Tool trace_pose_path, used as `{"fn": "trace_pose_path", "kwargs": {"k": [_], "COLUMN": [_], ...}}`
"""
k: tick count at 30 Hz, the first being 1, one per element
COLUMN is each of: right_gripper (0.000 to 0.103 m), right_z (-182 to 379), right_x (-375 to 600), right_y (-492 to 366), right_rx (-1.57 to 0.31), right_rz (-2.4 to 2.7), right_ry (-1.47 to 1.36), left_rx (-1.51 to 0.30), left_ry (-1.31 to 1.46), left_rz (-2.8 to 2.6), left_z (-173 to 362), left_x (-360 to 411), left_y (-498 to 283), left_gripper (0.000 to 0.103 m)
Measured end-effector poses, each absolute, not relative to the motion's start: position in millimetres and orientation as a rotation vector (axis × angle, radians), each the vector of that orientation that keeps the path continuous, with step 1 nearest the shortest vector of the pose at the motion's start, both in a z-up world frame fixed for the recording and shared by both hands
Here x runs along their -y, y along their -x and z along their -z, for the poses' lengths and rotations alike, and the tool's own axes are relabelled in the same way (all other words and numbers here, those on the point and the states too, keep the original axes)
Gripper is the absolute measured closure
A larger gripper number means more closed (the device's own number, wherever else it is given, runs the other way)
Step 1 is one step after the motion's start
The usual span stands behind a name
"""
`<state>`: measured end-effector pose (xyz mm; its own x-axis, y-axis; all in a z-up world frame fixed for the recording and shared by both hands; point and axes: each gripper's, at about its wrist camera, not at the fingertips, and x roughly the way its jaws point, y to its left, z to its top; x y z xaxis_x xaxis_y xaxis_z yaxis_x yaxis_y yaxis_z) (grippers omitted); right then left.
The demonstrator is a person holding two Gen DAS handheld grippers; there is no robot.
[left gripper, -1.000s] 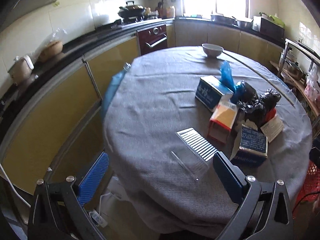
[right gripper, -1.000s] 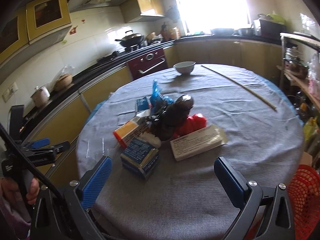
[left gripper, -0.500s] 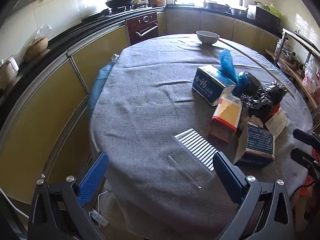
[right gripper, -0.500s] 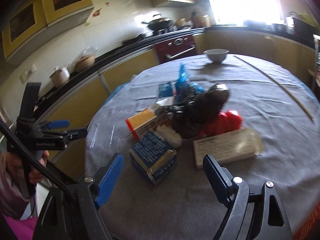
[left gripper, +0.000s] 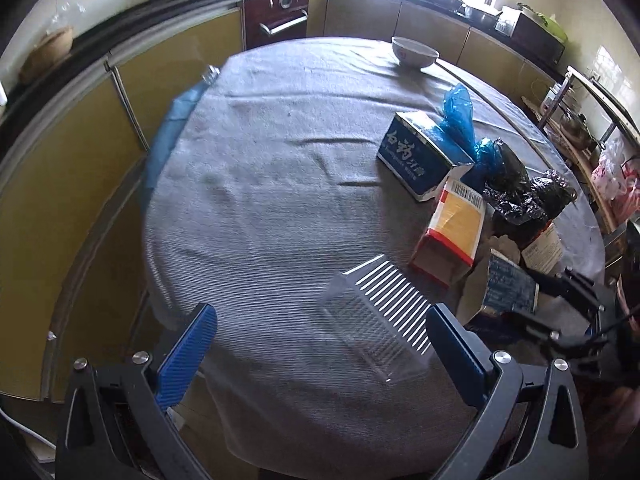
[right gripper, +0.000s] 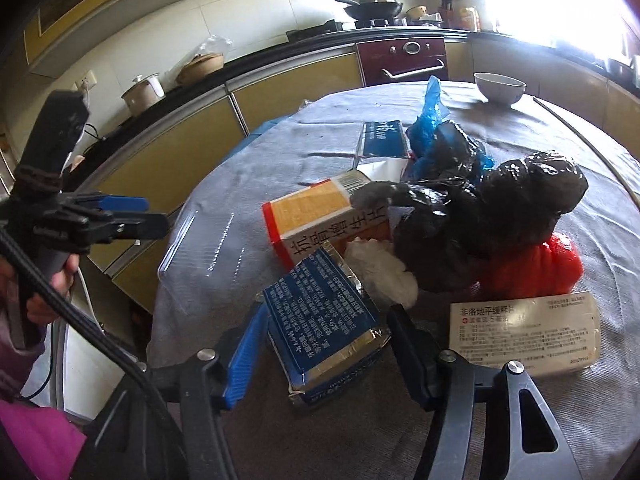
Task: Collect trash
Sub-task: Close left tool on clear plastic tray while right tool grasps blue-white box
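Observation:
A pile of trash lies on the round grey-clothed table [left gripper: 280, 160]. My right gripper [right gripper: 326, 358] straddles a blue printed box [right gripper: 324, 320]. Its jaws are closing, the pads close beside the box's sides, and I see no squeeze on it. Behind the box lie a white tissue [right gripper: 380, 272], an orange-and-red carton [right gripper: 312, 208], knotted black bags [right gripper: 500, 208] and a red bag [right gripper: 536, 268]. My left gripper [left gripper: 320, 360] is open, just short of a clear ribbed plastic tray [left gripper: 376, 320] that lies in front of its right finger.
A flat white medicine box [right gripper: 524, 328] lies right of my right gripper. A blue toothpaste carton [left gripper: 420, 156] and a blue plastic bag [left gripper: 458, 120] sit further back, a white bowl [left gripper: 414, 52] at the far edge. Yellow cabinets curve round the left side. A person's hand [right gripper: 60, 280] holds the left gripper.
Both grippers have come down and closer to the table. The right jaws have narrowed from wide apart to either side of the blue box. The clear tray now lies nearer the left fingers.

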<state>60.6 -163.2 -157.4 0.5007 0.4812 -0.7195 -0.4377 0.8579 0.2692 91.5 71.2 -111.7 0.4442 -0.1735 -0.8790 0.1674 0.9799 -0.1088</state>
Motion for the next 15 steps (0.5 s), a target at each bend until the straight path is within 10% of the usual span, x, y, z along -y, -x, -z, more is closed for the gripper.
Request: {"fn": "trace_pose_path", "kwargs": {"k": [15], "right_gripper": [0.041], "right_z": [167], "right_x": [133], "right_y": [-51], "right_rx": [-0.902], "right_rz": [-0.574], "right_ry": [-0.002], "left_rx": [-1.246], "left_ry": [0.083], "left_rz": [0.206], "left_z": [138], "left_x": [-59], "left_y": [-121], "left_gripper": [0.000]}}
